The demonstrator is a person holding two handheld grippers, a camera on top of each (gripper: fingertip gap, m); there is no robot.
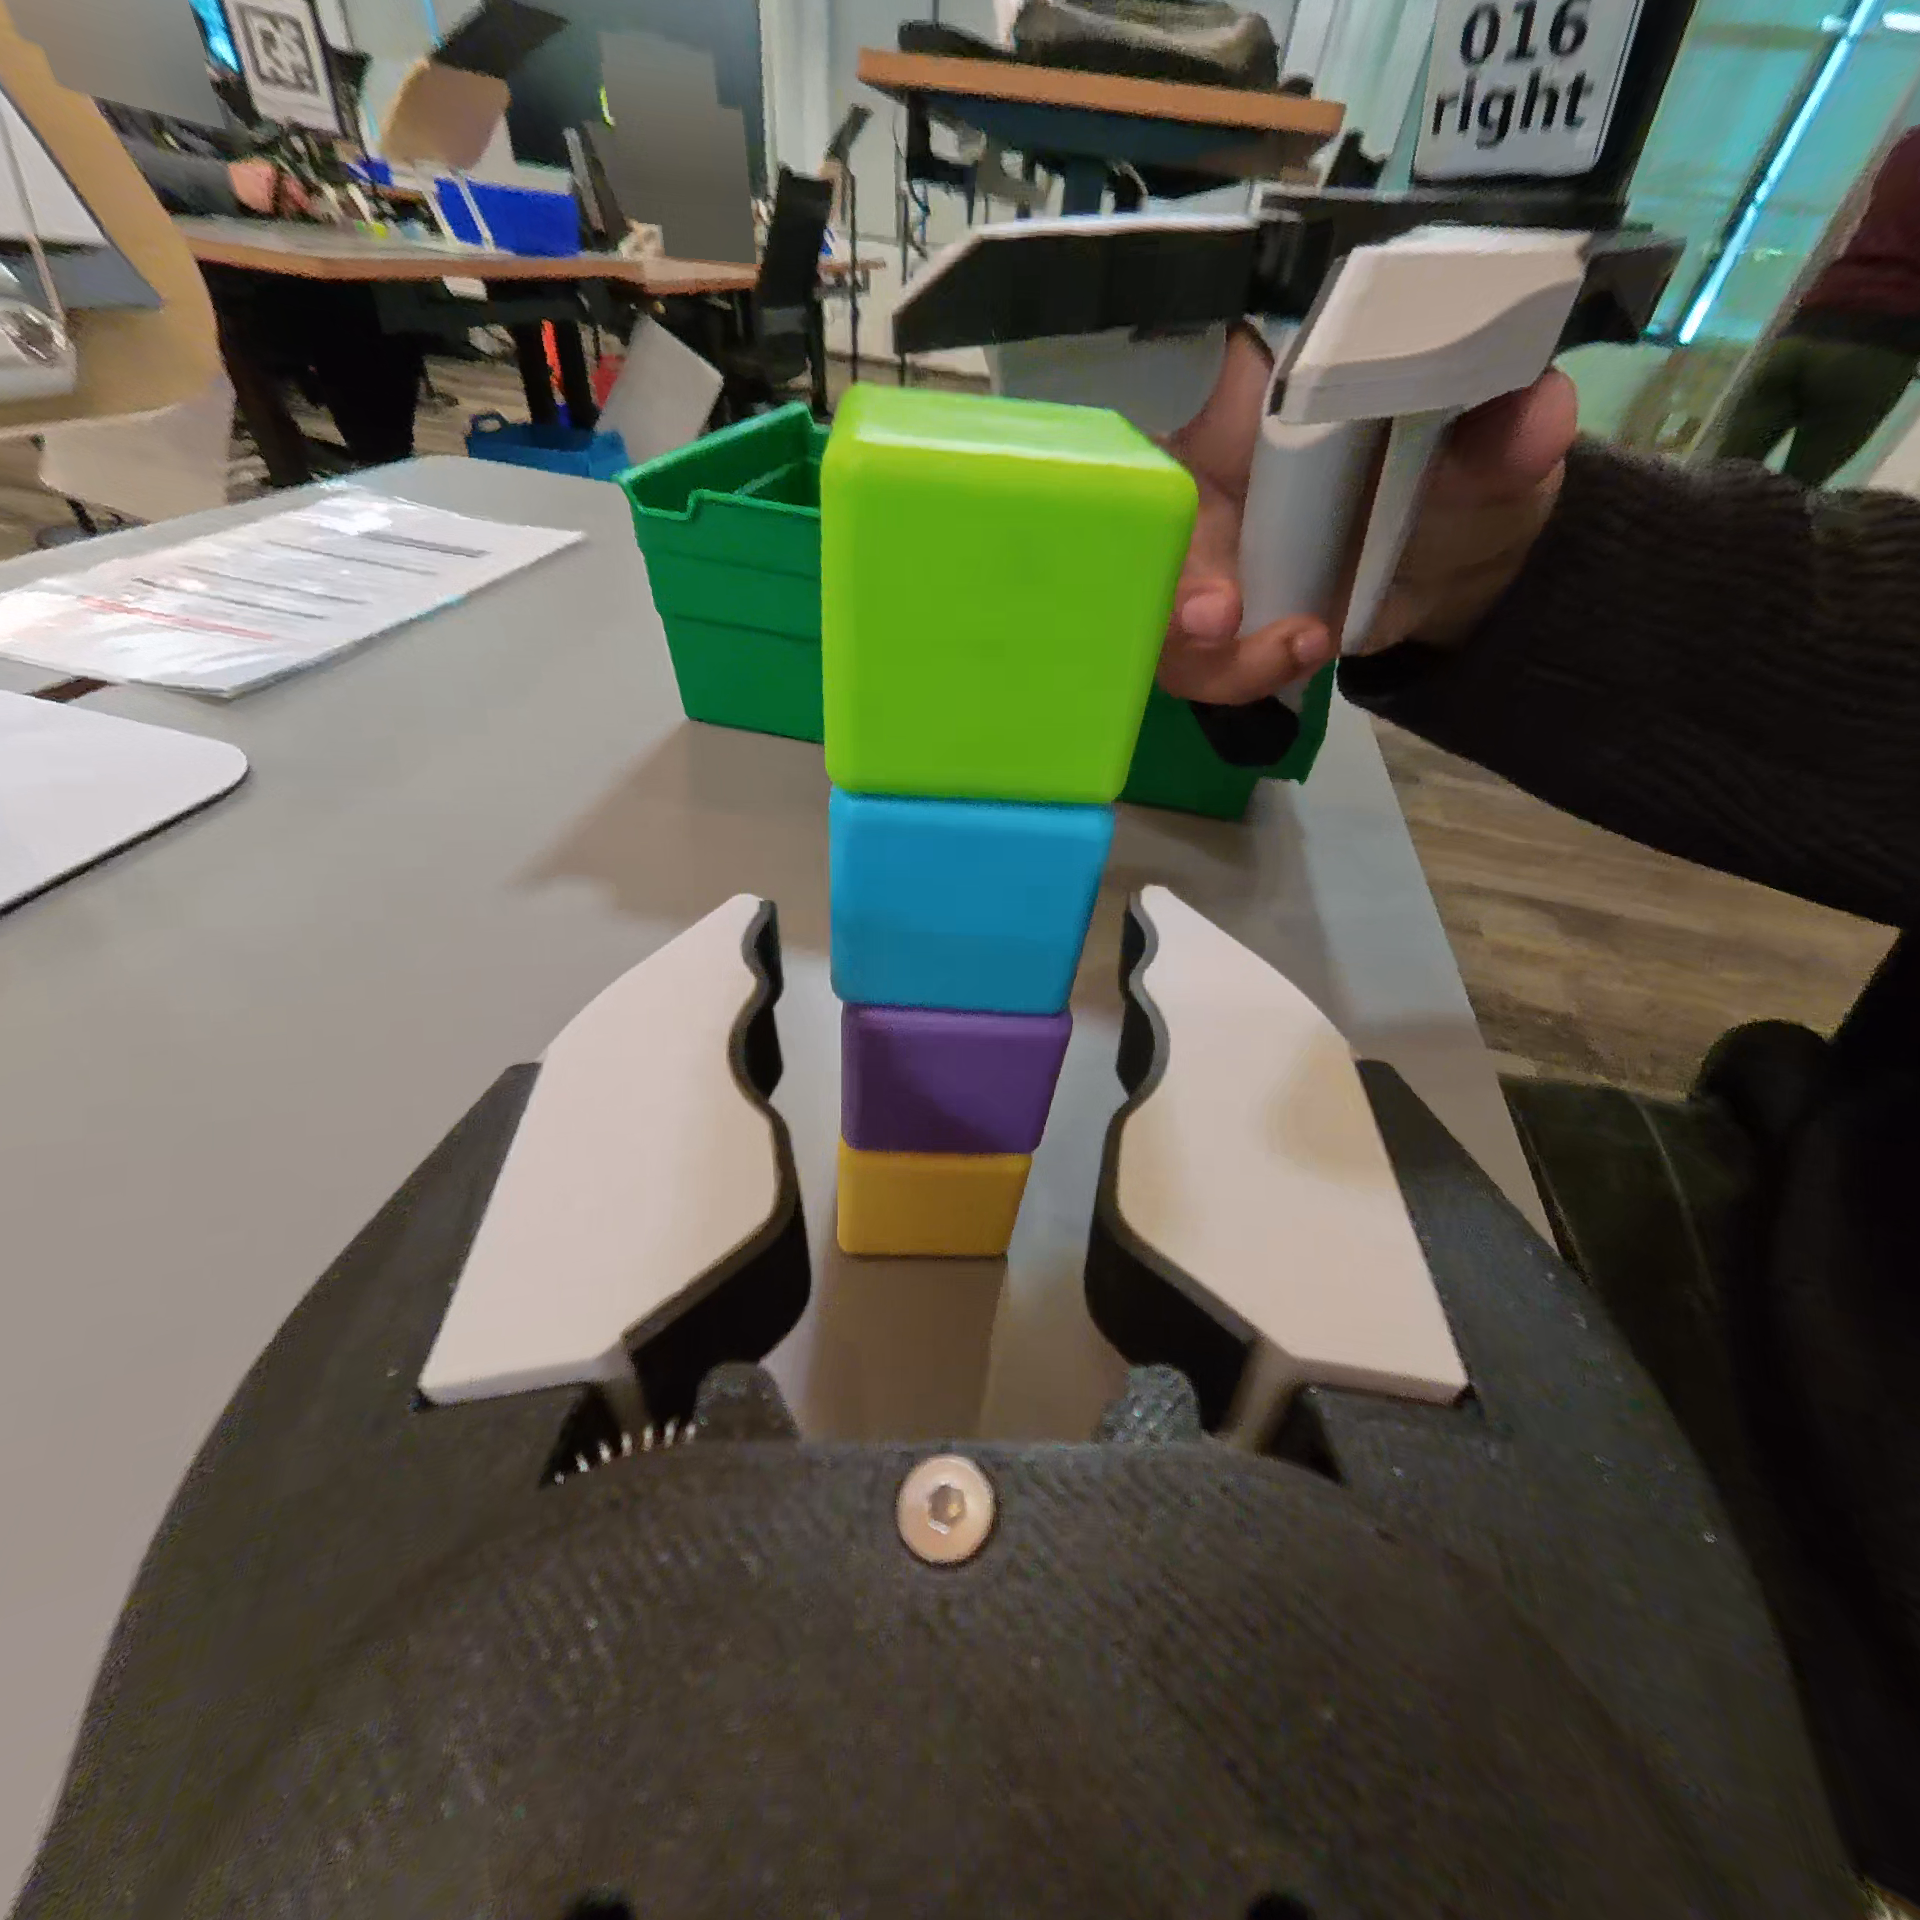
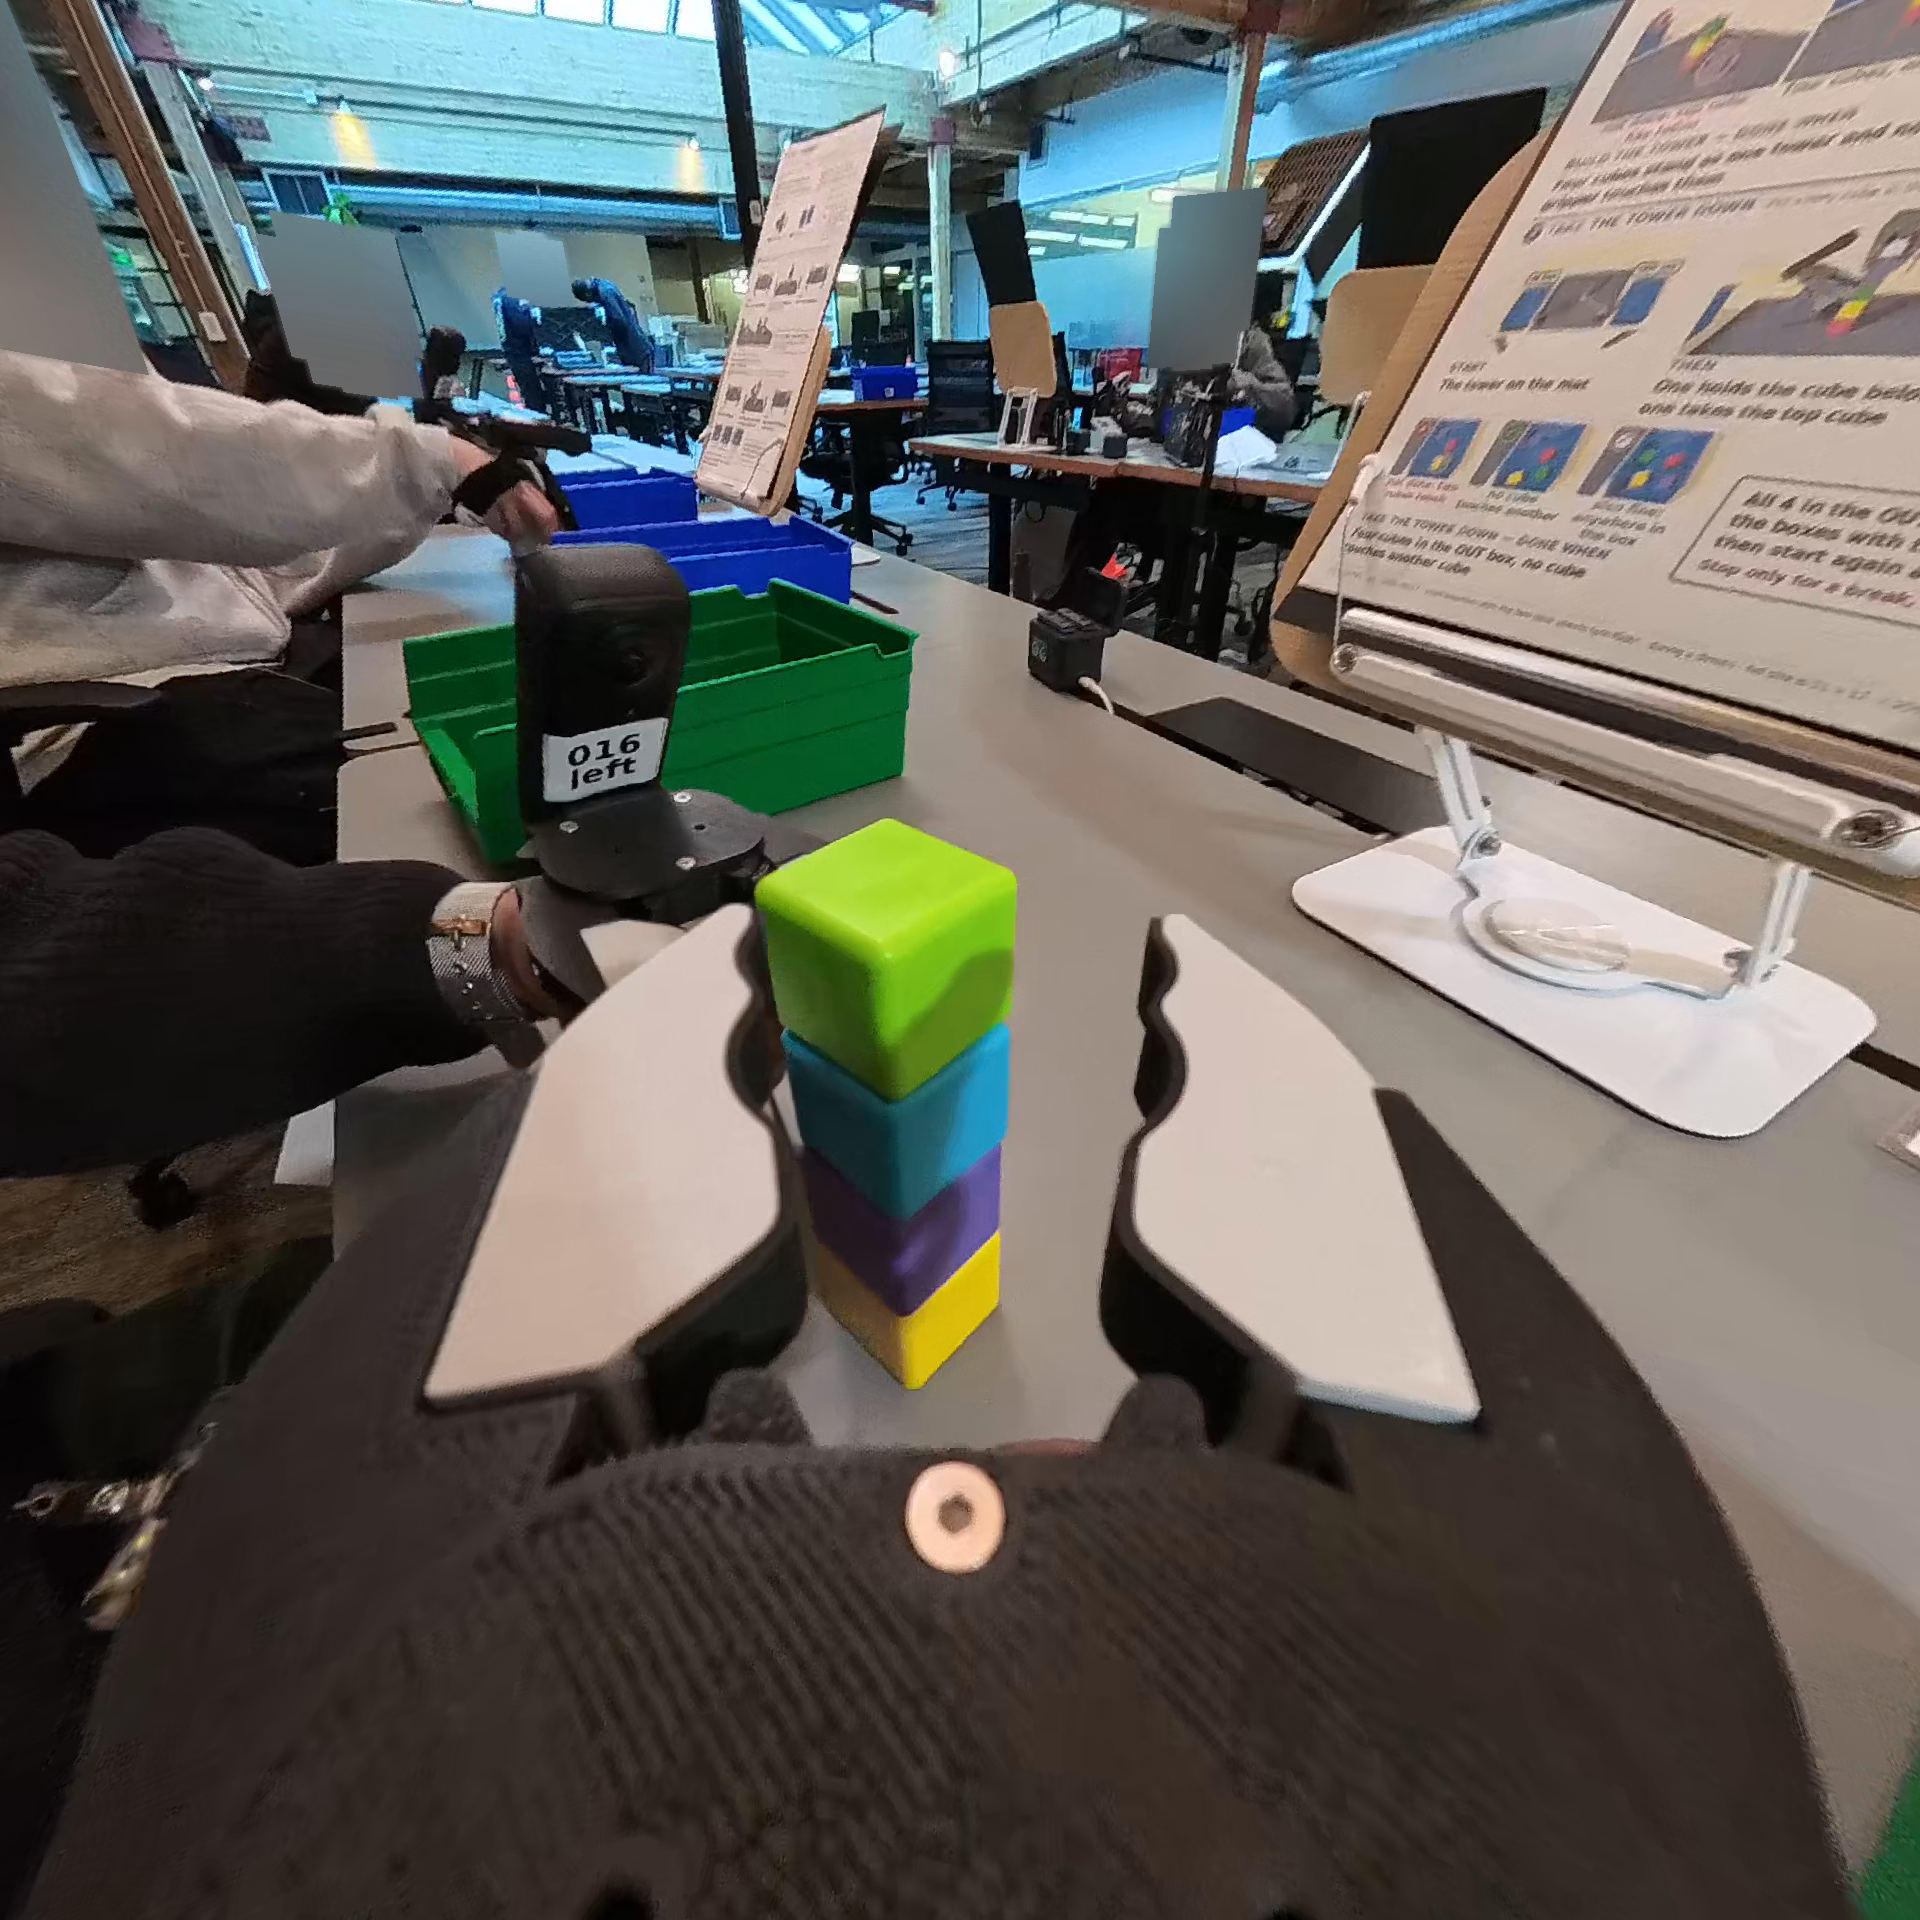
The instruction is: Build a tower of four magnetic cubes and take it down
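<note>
A tower of four cubes stands on the grey table [image 1: 416,935]: green cube [image 1: 997,603] on top, then blue cube [image 1: 961,904], purple cube [image 1: 951,1081] and yellow cube [image 1: 930,1200] at the bottom. My left gripper [image 1: 951,914] is open, its fingers on either side of the blue and purple cubes with gaps. My right gripper [image 2: 951,935] is open, its fingers flanking the green cube [image 2: 888,951]. In the left wrist view the right gripper [image 1: 1091,353] is above and behind the tower top. The left gripper's body [image 2: 644,862] shows beyond the tower in the right wrist view.
A green bin [image 2: 810,686] stands just behind the tower, with blue bins [image 2: 727,551] farther back. A tilted document stand on a white base [image 2: 1558,977] is at the right. Papers [image 1: 281,592] lie at the left. The table edge [image 1: 1455,987] is close on the right.
</note>
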